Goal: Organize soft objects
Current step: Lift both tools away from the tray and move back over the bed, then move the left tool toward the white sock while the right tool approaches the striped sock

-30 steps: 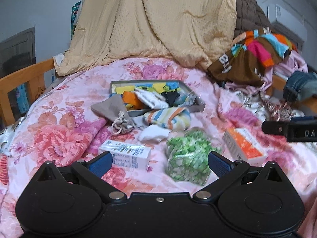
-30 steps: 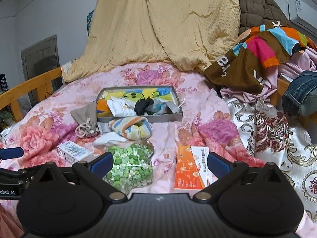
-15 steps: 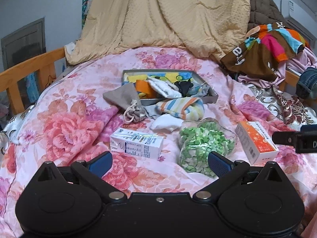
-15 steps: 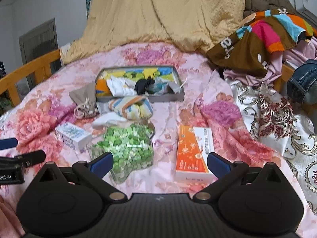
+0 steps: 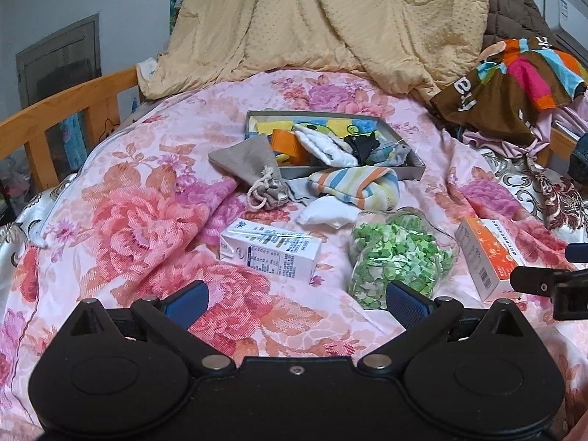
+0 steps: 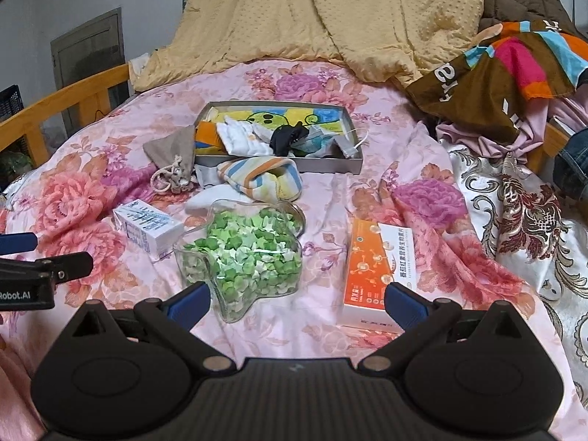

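Observation:
A grey tray (image 5: pixel 415 174) (image 6: pixel 354 163) lies mid-bed with white, black and orange cloths in it. Against its near wall rest a striped sock (image 5: pixel 354 183) (image 6: pixel 261 178), a white cloth (image 5: pixel 323 215) (image 6: pixel 200 198) and a grey drawstring pouch (image 5: pixel 253 163) (image 6: pixel 172 156). My left gripper (image 5: pixel 296 299) is open and holds nothing, low over the bedspread short of a white carton (image 5: pixel 270 250). My right gripper (image 6: pixel 297 301) is open too, just short of a star-shaped jar of green paper stars (image 6: pixel 244 253) (image 5: pixel 397 253).
An orange box (image 6: pixel 378 270) (image 5: pixel 488 253) lies right of the jar, the white carton (image 6: pixel 149 228) left of it. A yellow blanket (image 5: pixel 330 25) rises behind the tray, clothes (image 6: pixel 507 73) pile at right, a wooden bed rail (image 5: pixel 66 110) runs along the left.
Both grippers have drawn back and risen a little, so the tray and loose items sit farther off and lower in view. Both stay open; nothing was picked up.

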A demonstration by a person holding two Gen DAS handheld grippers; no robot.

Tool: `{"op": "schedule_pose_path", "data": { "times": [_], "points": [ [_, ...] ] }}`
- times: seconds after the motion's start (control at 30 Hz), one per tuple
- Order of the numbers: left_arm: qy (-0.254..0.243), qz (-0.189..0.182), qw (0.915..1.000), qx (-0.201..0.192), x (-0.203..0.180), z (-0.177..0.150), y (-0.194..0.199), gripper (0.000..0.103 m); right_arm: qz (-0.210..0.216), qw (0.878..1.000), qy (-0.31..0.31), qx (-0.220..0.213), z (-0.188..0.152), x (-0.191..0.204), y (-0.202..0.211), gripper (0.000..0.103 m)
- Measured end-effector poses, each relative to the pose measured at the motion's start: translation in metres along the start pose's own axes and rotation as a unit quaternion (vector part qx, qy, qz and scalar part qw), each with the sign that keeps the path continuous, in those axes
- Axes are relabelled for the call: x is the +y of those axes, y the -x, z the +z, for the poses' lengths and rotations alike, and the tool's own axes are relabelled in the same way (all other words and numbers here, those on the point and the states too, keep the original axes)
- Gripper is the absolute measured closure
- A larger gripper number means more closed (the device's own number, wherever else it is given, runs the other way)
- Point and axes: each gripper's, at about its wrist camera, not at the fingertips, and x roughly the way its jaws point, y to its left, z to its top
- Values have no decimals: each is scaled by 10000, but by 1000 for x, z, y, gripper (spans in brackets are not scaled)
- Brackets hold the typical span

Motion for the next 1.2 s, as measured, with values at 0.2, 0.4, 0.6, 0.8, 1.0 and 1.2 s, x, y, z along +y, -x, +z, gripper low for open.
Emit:
{"op": "schedule_pose_path", "data": {
  "times": [0.2,0.4,0.6,0.8,1.0,1.2],
  "points": [
    [23,-18,9999,-130,0,3,3,1,121,9999,-27,-64,2,-1,1,0],
    [259,-31,9995,-173,7,7,2,1,211,9998,-32,-58,3,0,-1,0],
    [331,-84,9992,-198,6,9,-1,1,275,9996,25,-44,3,3,-3,0],
    [316,-113,9992,-237,4,11,-4,1,324,9994,-91,-75,6,3,-6,0],
    [455,-155,9988,-74,8,11,-13,1,269,9996,-94,-87,8,6,-11,0],
    [572,-223,9981,-30,10,19,-21,1,305,9988,-236,-299,14,2,-12,0]
  ]
}}
